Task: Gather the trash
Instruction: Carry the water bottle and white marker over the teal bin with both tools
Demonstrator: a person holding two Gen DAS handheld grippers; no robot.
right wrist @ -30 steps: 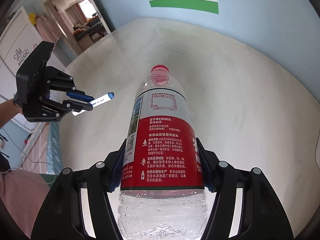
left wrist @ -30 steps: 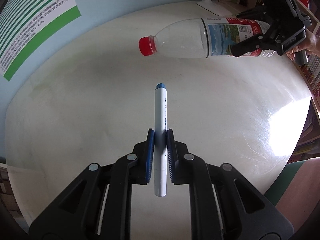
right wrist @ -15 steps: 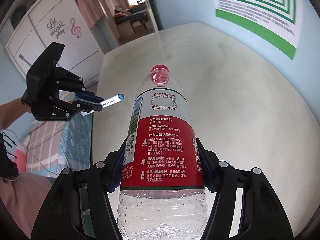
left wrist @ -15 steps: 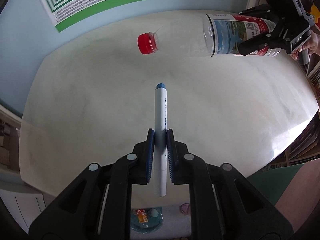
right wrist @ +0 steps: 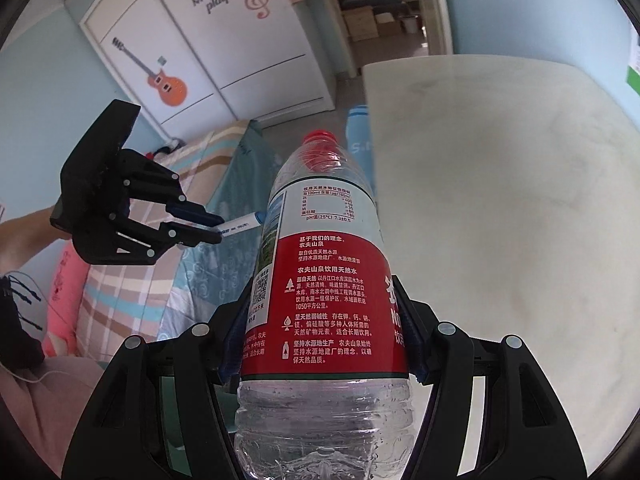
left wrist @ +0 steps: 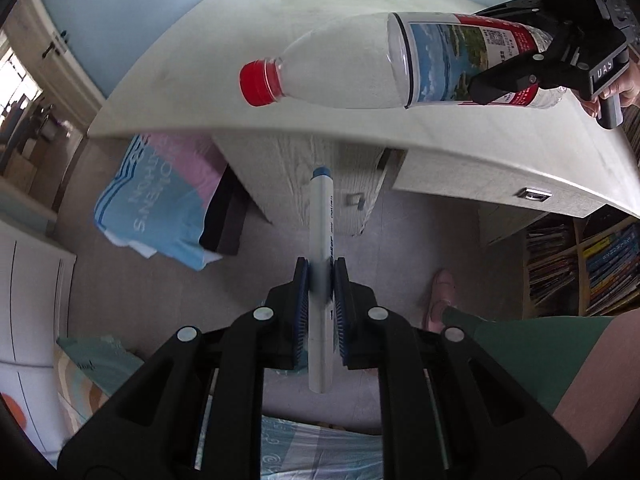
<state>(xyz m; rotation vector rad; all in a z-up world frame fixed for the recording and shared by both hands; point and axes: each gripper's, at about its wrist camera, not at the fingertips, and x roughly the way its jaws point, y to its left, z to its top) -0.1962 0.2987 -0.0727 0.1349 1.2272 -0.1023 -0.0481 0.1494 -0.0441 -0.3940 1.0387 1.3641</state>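
My left gripper (left wrist: 321,276) is shut on a white marker with a blue cap (left wrist: 322,216), held in the air past the table's left edge, above the floor. It also shows in the right wrist view (right wrist: 208,226), with the marker (right wrist: 240,225) sticking out. My right gripper (right wrist: 320,316) is shut on an empty clear plastic bottle with a red cap and red label (right wrist: 324,280), held over the table's left edge. In the left wrist view the bottle (left wrist: 360,72) lies level, and the right gripper (left wrist: 520,68) clamps its label end.
The white table (right wrist: 500,200) fills the right. A drawer unit (left wrist: 304,188) stands under it, beside a folded blue and pink cloth (left wrist: 160,200). A bookshelf (left wrist: 580,264) stands at the right. A bed (right wrist: 180,272) and a wardrobe (right wrist: 200,48) are on the left.
Both grippers have swung left and off the table with their loads. The left wrist view now looks down past the table edge at the floor; the right wrist view now faces the wardrobe.
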